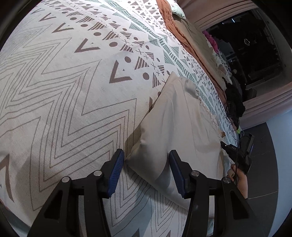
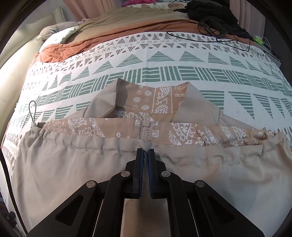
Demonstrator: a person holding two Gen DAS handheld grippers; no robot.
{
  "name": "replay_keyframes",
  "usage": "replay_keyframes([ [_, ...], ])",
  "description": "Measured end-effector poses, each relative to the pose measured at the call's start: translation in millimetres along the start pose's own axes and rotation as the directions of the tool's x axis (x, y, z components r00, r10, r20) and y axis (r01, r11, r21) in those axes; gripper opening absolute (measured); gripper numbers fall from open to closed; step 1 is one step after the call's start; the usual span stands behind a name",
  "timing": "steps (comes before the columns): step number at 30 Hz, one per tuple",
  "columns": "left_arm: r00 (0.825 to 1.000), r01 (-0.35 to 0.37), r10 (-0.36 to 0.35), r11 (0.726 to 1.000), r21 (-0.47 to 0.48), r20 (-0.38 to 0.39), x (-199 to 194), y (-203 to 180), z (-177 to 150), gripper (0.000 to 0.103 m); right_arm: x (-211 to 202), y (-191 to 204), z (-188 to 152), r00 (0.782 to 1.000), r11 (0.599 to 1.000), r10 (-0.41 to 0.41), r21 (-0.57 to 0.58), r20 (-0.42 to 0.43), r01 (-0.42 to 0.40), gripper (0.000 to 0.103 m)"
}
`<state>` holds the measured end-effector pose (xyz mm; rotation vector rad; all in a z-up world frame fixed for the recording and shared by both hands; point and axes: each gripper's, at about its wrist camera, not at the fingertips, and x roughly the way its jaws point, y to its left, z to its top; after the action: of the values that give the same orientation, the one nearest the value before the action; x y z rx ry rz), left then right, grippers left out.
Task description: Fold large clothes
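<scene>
A beige jacket (image 2: 73,173) with a tan paisley lining (image 2: 155,102) and a zipper (image 2: 145,130) lies folded on a patterned bedspread (image 2: 164,73). My right gripper (image 2: 145,155) is shut on the jacket's gathered hem edge, just below the zipper. In the left wrist view the jacket (image 1: 175,124) lies as a folded beige bundle on the bedspread (image 1: 63,82). My left gripper (image 1: 147,162) is open, its blue pads (image 1: 116,169) on either side of the bundle's near corner, not closed on it.
An orange quilt (image 2: 60,52) and a tan blanket (image 2: 127,20) lie at the far side of the bed. Black clothing (image 2: 215,12) and a thin black cable (image 2: 209,40) sit at the far right. A drawstring loop (image 2: 32,111) lies left of the jacket. The other gripper and a hand (image 1: 240,175) show at the bed edge.
</scene>
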<state>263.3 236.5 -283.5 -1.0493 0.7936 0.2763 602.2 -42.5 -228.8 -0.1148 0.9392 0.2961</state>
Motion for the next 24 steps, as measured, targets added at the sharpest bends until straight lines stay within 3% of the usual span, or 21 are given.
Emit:
replay_keyframes([
  [6,0.996,0.081,-0.086,0.989,-0.127,-0.033,2.8,11.3,-10.3,0.052,-13.6,-2.3,-3.8,0.999,0.999,0.019,0.038,-0.031,-0.018,0.003],
  [16,0.993,0.104,-0.114,0.965,-0.239,-0.028,29.2,8.6,-3.8,0.052,-41.3,-1.5,-13.4,0.997,0.996,0.072,0.057,0.012,-0.073,0.010],
  [18,0.993,0.112,-0.119,0.965,-0.236,-0.015,33.3,6.3,-1.7,0.052,-46.0,-1.2,-16.3,0.996,0.995,0.086,0.055,0.025,-0.087,0.046],
  [19,0.993,0.114,-0.120,0.965,-0.235,-0.010,34.4,5.3,-1.5,0.052,-48.1,0.5,-18.3,0.995,0.994,0.093,0.057,0.029,-0.095,0.099],
  [20,0.992,0.119,-0.123,0.965,-0.236,-0.002,34.7,4.5,-1.7,0.052,-50.4,0.1,-20.1,0.994,0.993,0.104,0.060,0.038,-0.106,0.103],
  [24,0.992,0.121,-0.125,0.963,-0.242,0.001,31.2,2.5,-8.4,0.052,-59.6,-5.5,-27.2,0.992,0.989,0.117,0.081,0.042,-0.120,0.103],
])
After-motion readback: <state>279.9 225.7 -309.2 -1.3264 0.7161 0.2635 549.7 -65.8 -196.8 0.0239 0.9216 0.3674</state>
